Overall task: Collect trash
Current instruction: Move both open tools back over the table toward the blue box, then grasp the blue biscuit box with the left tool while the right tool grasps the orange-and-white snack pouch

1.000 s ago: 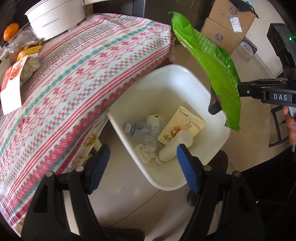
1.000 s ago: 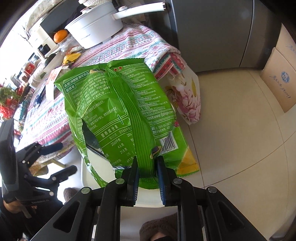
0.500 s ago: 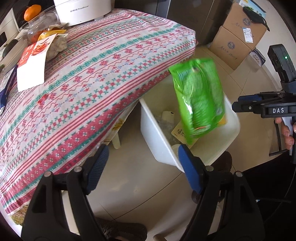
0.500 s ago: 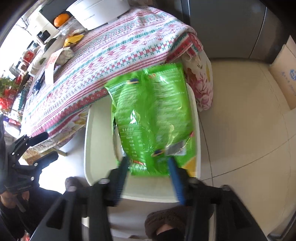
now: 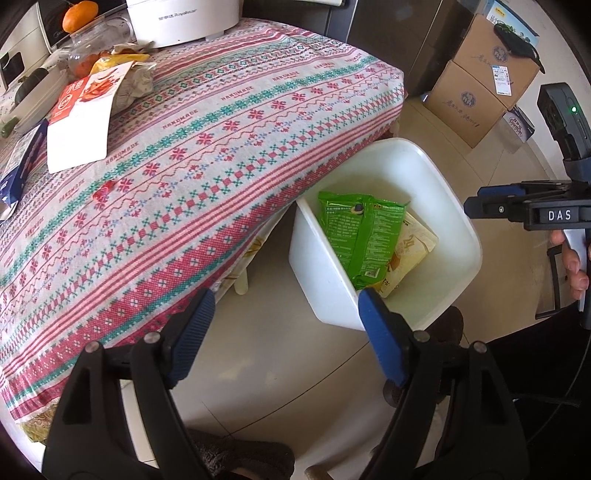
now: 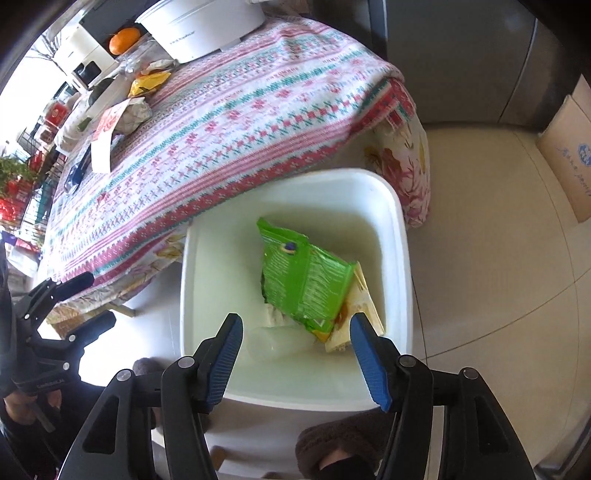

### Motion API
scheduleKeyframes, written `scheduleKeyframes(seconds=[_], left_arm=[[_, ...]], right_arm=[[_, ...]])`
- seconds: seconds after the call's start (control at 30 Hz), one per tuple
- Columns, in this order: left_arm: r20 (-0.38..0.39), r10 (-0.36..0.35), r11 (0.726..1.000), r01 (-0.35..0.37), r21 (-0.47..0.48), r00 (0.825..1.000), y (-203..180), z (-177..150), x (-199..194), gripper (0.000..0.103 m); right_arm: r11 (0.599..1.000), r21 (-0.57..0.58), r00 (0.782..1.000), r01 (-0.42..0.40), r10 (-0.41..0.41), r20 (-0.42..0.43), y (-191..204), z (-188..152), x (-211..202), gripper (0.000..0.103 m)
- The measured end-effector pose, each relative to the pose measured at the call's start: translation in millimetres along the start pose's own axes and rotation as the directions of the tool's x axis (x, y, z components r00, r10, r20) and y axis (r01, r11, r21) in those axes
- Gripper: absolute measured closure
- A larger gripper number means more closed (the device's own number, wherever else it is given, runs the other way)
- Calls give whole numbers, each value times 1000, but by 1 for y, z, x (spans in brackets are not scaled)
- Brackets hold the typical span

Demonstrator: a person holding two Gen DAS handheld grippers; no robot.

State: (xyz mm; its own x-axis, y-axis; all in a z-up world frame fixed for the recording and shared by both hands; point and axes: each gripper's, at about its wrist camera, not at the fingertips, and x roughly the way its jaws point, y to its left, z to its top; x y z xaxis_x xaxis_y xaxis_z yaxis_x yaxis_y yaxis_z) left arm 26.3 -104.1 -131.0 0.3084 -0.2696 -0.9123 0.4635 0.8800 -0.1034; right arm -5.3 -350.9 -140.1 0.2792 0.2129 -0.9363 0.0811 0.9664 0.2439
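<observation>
The right claw [image 6: 295, 354] hangs over the near rim of the white bin [image 6: 400, 280], its blue pads [image 6: 225, 354] spread wide with nothing between them; the left claw [image 5: 284, 332] sits lower and to the side, above the floor between the counter and the bin, its pads [image 5: 192, 328] likewise wide apart and empty; from the left wrist view the right claw [image 5: 491, 206] shows side-on beyond the bin's far rim, held in a hand [image 5: 572, 262]. The green snack bag [image 6: 306, 284] lies inside the bin, tilted against its wall, on top of a pale yellow packet [image 6: 364, 302] and beside a clear plastic bottle [image 6: 277, 343]. The bin stands on the floor just beside the counter, partly under the overhanging patterned cloth [image 5: 207, 155]. On the counter, well apart from both claws, are a red-and-white card [image 5: 79, 122], a crumpled wrapper [image 5: 136, 81], an orange [image 5: 77, 20] and a white cooker [image 5: 184, 18]; cardboard boxes [image 5: 476, 88] stand on the floor past the bin.
</observation>
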Motion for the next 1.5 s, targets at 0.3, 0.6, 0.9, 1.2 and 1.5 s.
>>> scheduleKeyframes(seconds=[0.3,0.6,0.9,1.2,1.5], left_arm=[[30,52,995,-50,-82,998,42,5,-20,19],[41,199,961,-186,-205,979,120,20,-44,9],[38,319,905,-293,-310,947,235,39,-52,8],[55,386,879,-349,-326,921,322,78,-30,2],[39,400,870,-365,-332,916,364,109,1,2]], right_arm=[[998,-67,999,11,-7,53,50,29,-9,37],[988,-153,996,2,11,90,114,64,-3,27],[979,-202,996,15,2,85,158,95,22,26],[981,-192,997,-17,30,66,187,133,43,24],[971,-239,992,-33,61,109,230,170,62,23]])
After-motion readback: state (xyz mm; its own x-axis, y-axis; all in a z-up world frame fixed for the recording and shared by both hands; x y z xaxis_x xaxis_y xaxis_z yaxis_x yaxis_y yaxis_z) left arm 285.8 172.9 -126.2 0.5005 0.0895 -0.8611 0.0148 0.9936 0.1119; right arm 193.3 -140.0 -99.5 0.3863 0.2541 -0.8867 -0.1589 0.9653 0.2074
